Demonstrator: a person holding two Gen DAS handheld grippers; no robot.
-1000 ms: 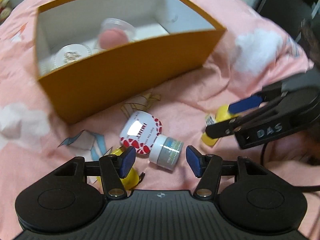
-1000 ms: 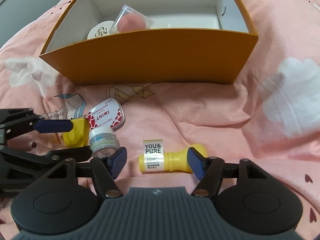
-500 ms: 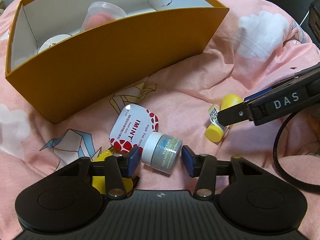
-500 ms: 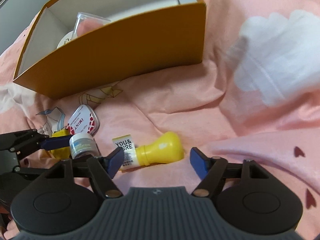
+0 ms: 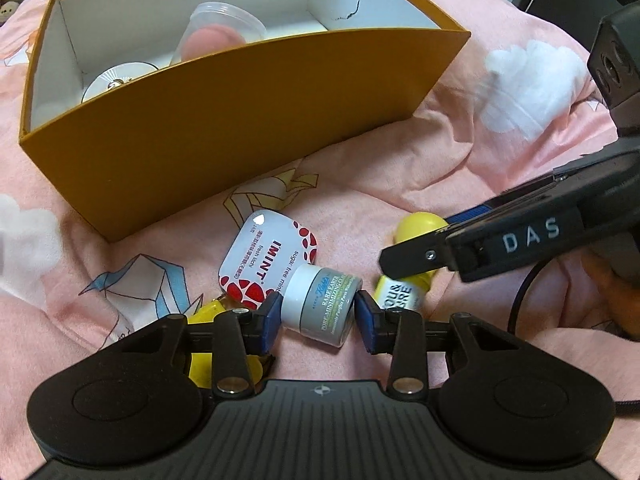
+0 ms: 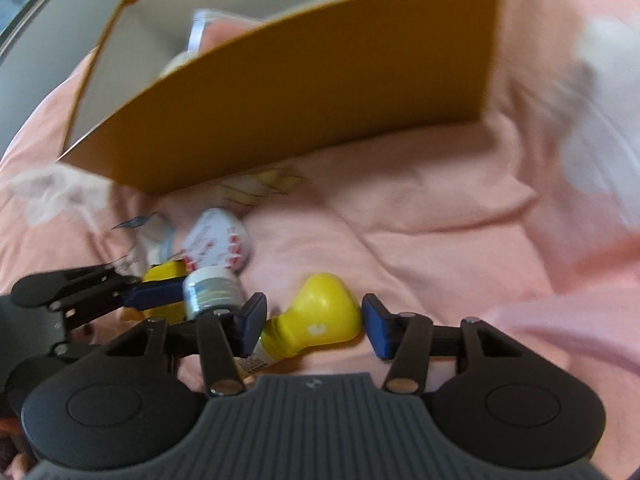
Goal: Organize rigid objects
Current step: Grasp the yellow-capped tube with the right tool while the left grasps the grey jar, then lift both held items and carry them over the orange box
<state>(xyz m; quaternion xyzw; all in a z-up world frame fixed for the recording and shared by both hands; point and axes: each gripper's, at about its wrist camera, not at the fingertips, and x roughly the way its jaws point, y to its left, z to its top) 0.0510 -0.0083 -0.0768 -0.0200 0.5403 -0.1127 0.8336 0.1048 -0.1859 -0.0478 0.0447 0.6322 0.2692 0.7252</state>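
My left gripper point(image 5: 316, 322) is open with its blue pads on either side of a small grey-and-white cream jar point(image 5: 320, 306) lying on the pink bedding. A white-and-red IMINT tin point(image 5: 268, 260) lies just beyond it, and a yellow object point(image 5: 208, 344) sits under the left finger. My right gripper point(image 6: 314, 326) is open around a yellow bottle point(image 6: 320, 320) with a white label; it shows in the left wrist view point(image 5: 416, 232) too. The jar also shows in the right wrist view point(image 6: 212, 290).
An orange cardboard box point(image 5: 240, 120) with a white inside stands behind the objects; it holds a clear cup with a pink sponge point(image 5: 216, 38) and a round white item point(image 5: 116, 80). Rumpled pink bedding point(image 6: 420, 240) lies all around.
Both grippers have moved down and forward: the left one's pads now flank the jar, and the right one's pads have narrowed around the yellow bottle's bulb end.
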